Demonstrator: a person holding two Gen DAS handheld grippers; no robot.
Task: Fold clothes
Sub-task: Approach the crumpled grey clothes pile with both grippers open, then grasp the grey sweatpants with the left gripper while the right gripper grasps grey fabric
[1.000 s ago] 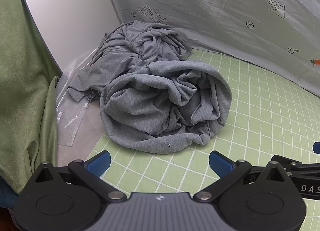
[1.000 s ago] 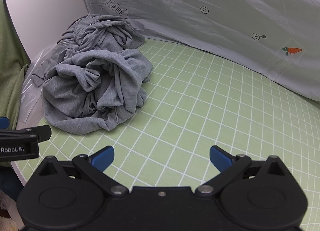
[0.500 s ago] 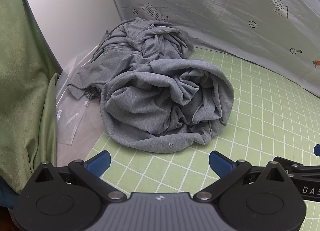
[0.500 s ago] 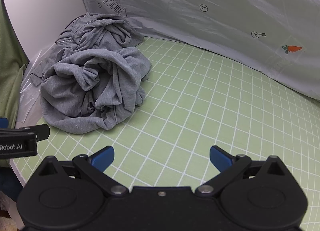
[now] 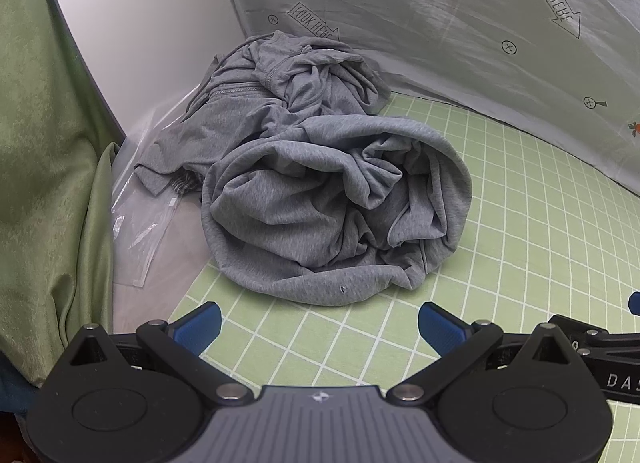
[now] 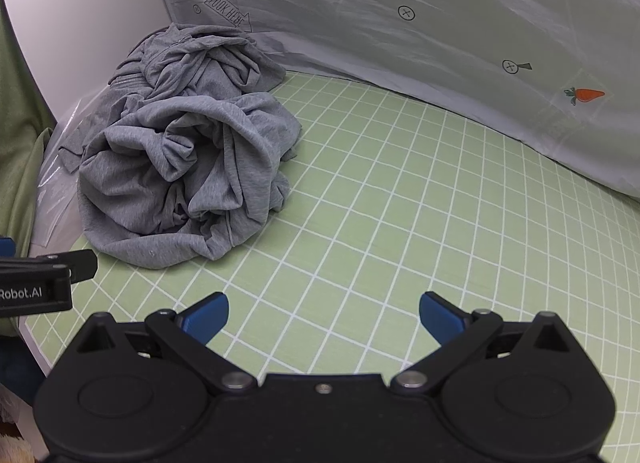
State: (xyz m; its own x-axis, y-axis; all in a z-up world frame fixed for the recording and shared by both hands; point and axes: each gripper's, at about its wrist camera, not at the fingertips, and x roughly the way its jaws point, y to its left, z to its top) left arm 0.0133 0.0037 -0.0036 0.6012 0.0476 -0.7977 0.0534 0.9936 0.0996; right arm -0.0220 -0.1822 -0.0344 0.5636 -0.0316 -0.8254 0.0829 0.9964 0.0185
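A crumpled pile of grey clothes (image 5: 332, 199) lies at the back left of the green grid mat (image 5: 540, 231); a second grey garment with a zipper (image 5: 288, 79) is heaped behind it. The pile also shows in the right wrist view (image 6: 188, 179). My left gripper (image 5: 320, 329) is open and empty, just in front of the pile's near hem. My right gripper (image 6: 324, 315) is open and empty over bare mat, to the right of the pile. The left gripper's body (image 6: 44, 279) shows at the left edge of the right wrist view.
A clear plastic bag (image 5: 140, 199) lies left of the pile by the mat's edge. A green curtain (image 5: 44, 167) hangs at far left. A grey printed sheet (image 6: 440, 31) rises behind the mat. A white wall panel (image 5: 140, 31) stands at back left.
Both grippers have moved slightly closer to the pile; the clothes sit a little lower and larger in both views. Jaws stay open.
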